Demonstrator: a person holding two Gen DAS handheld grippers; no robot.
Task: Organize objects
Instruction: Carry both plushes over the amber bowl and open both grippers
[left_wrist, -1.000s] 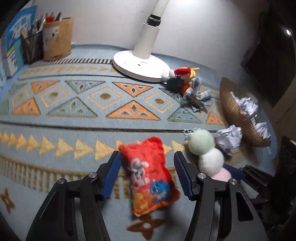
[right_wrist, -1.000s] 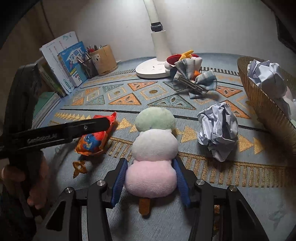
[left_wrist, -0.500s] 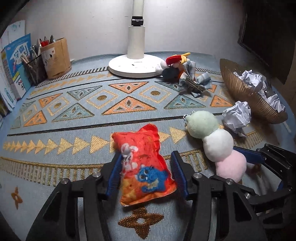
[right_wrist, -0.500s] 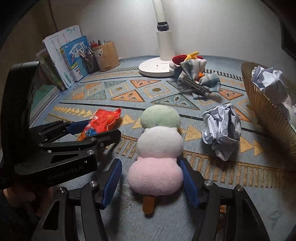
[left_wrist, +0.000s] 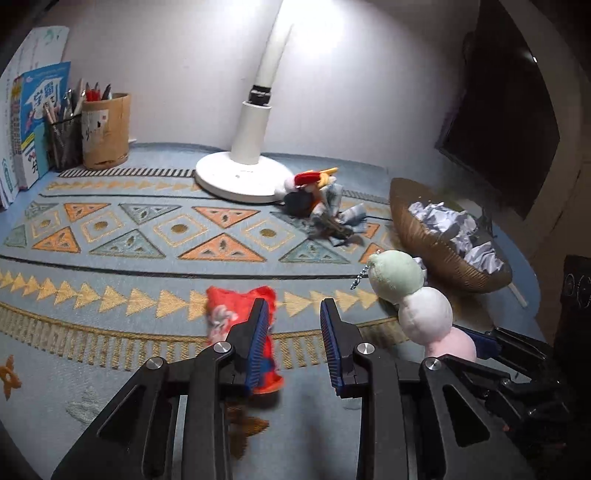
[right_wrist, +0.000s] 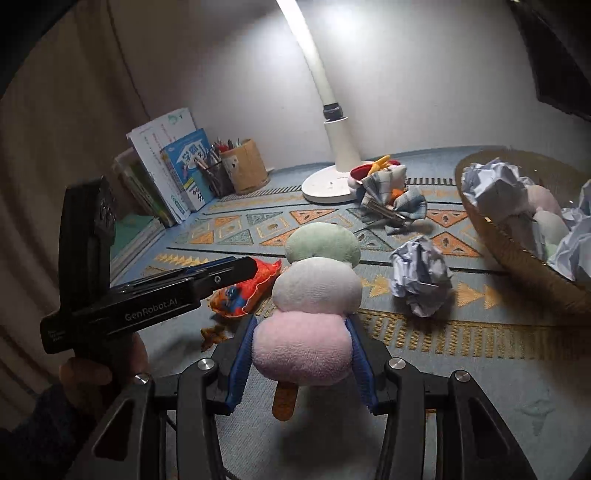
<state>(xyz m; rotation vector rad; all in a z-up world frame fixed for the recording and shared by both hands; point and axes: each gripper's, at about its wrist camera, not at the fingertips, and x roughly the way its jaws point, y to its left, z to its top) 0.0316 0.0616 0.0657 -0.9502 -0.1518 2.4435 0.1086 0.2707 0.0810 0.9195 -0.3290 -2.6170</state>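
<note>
A red plush pouch (left_wrist: 225, 314) lies blurred on the patterned rug (left_wrist: 147, 229), mostly beside and under my left gripper's left finger (left_wrist: 258, 332). My left gripper (left_wrist: 293, 306) has its jaws drawn in narrow, with only rug showing between the pads. From the right wrist view it (right_wrist: 240, 267) hovers over the pouch (right_wrist: 243, 291). A three-ball plush on a stick (right_wrist: 317, 284), green, white and pink, points away from my right gripper (right_wrist: 301, 332). Its jaws are closing, and both pads press the pink ball. The plush (left_wrist: 424, 314) tilts up off the rug.
A woven basket (right_wrist: 517, 251) of crumpled paper sits at the right, with a loose paper ball (right_wrist: 421, 280) in front. At the back stand a white lamp base (left_wrist: 240, 177), a small plush with plaid cloth (left_wrist: 317, 199), pen holders (left_wrist: 105, 129) and books (left_wrist: 33, 122). A hand (right_wrist: 96, 373) grips the left tool.
The left jaws closed in and the pouch, earlier between them, now sits at the left finger's side. The right jaws widened, then closed on the pink ball. Both grippers rose.
</note>
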